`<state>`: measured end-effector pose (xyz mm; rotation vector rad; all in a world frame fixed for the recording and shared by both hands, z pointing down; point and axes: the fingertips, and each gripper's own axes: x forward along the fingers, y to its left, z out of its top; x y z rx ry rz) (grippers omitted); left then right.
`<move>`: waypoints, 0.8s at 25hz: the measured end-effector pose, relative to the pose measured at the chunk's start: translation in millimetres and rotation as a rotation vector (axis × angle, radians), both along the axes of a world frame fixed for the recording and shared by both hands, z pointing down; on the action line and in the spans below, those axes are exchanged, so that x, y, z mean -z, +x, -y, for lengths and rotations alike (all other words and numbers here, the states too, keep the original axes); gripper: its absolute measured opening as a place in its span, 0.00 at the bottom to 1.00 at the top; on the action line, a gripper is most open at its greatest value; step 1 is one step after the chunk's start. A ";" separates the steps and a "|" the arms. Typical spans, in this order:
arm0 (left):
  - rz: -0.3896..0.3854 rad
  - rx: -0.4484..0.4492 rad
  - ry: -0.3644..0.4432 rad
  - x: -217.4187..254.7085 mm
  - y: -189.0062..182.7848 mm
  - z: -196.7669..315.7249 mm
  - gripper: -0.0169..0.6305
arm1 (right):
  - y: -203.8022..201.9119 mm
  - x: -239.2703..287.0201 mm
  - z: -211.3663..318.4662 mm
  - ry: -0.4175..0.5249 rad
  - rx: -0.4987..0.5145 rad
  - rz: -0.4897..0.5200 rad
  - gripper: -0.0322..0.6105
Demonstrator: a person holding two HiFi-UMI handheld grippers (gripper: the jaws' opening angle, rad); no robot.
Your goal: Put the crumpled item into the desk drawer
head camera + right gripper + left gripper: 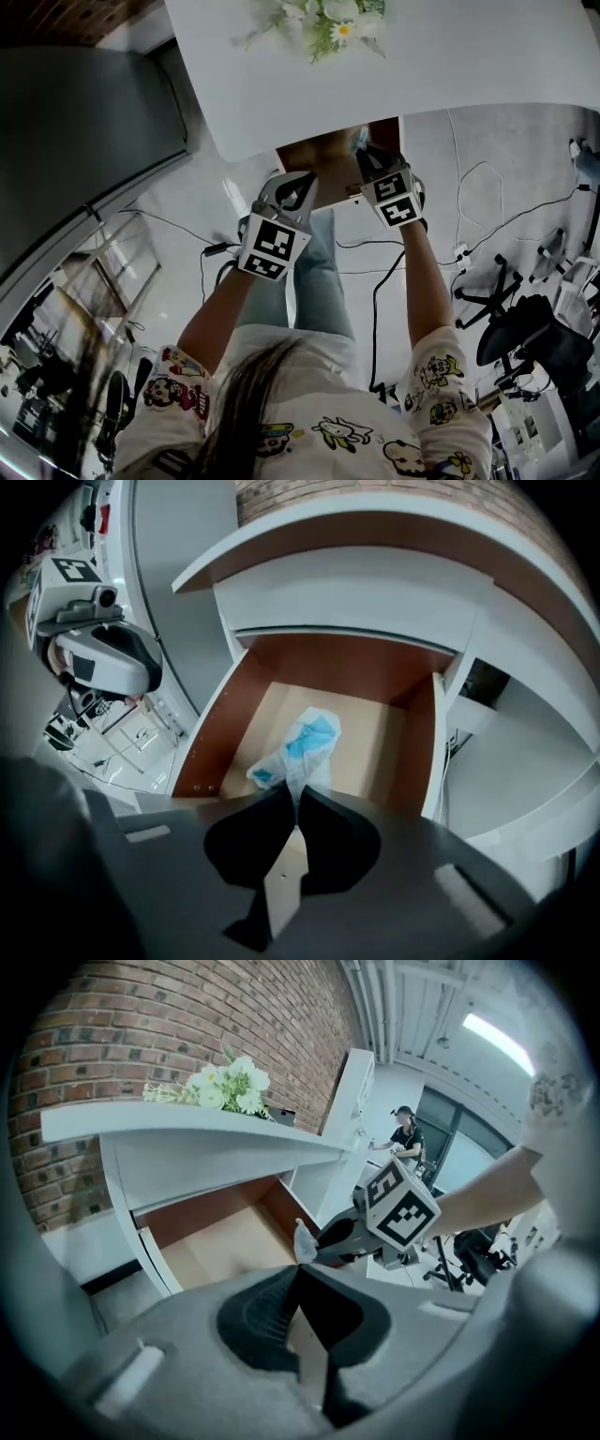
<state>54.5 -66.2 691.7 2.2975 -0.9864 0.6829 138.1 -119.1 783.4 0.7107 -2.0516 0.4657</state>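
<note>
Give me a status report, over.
Left gripper shut, empty. Right gripper shut on crumpled item, over open drawer. Nothing seen in the way.

Office: white desk, brick wall, swivel chairs.

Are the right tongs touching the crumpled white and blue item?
Touching. The right gripper view shows the right tongs shut on the near end of the crumpled item, with the open drawer behind it.
</note>
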 end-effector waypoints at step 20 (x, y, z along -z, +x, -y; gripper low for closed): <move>0.024 0.027 -0.100 -61.8 15.2 -11.0 0.03 | -5.0 -79.0 -12.2 -0.223 0.158 -0.164 0.10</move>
